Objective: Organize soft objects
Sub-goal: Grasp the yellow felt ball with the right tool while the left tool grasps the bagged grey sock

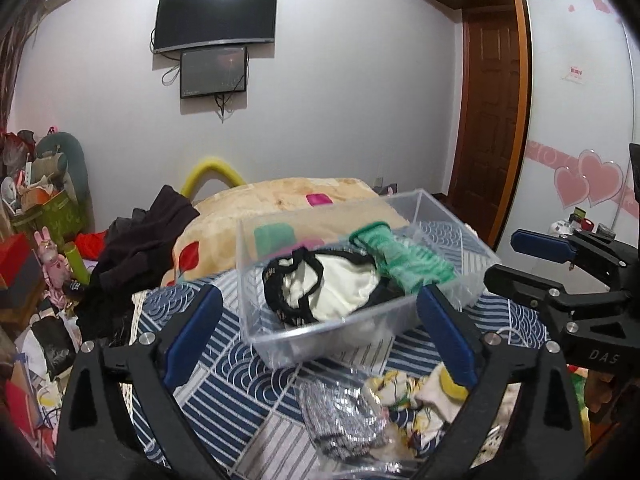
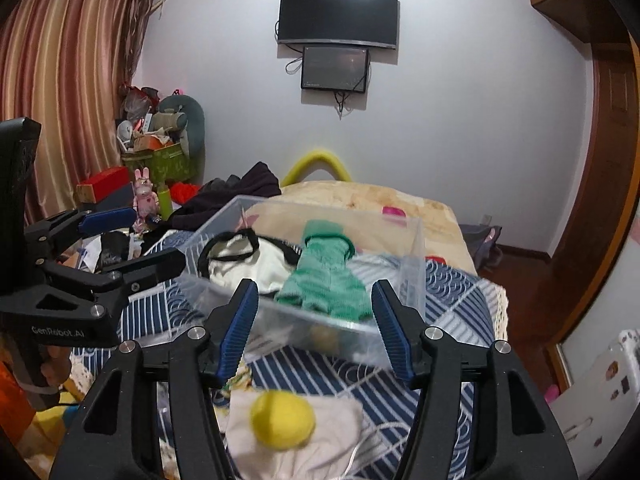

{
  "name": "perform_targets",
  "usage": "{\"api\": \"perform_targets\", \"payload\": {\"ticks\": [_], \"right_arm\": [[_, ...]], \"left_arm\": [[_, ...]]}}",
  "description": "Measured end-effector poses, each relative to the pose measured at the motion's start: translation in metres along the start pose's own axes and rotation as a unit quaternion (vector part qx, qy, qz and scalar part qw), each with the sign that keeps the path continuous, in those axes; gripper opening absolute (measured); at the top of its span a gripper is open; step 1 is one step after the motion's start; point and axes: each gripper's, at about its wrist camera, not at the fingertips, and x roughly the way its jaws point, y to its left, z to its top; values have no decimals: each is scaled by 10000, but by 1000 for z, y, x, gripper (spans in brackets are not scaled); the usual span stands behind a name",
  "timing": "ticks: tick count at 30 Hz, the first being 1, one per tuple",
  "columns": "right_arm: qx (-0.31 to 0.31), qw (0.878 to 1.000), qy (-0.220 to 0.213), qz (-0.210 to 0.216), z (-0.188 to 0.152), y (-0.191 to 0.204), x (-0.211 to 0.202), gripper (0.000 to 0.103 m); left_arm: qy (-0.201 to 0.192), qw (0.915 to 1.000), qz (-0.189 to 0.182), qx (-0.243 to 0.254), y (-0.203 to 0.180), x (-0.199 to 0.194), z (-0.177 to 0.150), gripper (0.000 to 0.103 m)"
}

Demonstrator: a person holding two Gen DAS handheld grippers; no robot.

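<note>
Glove (image 2: pixel 324 276) and underwear (image 2: pixel 248 260) in bin (image 2: pixel 416 240), socks (image 1: pixel 400 400) before bin

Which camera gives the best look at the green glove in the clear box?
The right wrist view: the green glove lies nearly whole there, cuff to fingers, between the open gripper's fingers. In the left wrist view the glove sits farther off, its lower end cut off by a finger.

Both cameras sit low over the bed, close behind their own blue-padded fingers, facing the far wall with its television (image 1: pixel 216 16). The left wrist view looks slightly rightward onto the clear plastic bin (image 1: pixel 280 340), with the right gripper (image 1: pixel 516 258) at its right edge. The right wrist view looks from further right, the left gripper (image 2: pixel 140 240) at its left edge. Both share the bin, bedspread and wall
</note>
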Motion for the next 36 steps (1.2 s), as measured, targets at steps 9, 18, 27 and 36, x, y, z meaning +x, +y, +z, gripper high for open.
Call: {"api": "perform_targets", "payload": {"ticks": [9, 18, 27, 36], "right_arm": [[234, 9990, 348, 126, -36, 3, 5, 56], [369, 9962, 746, 248, -62, 8, 14, 56], [445, 9935, 976, 390, -75, 13, 23, 55], [488, 9943, 857, 405, -74, 13, 18, 41]], "left_arm": [[640, 9979, -48, -113, 4, 18, -40, 99], [1186, 9923, -82, -341, 7, 40, -74, 99], [1264, 9899, -115, -628, 13, 48, -86, 96], [1442, 9847, -658, -730, 11, 51, -91, 49]]}}
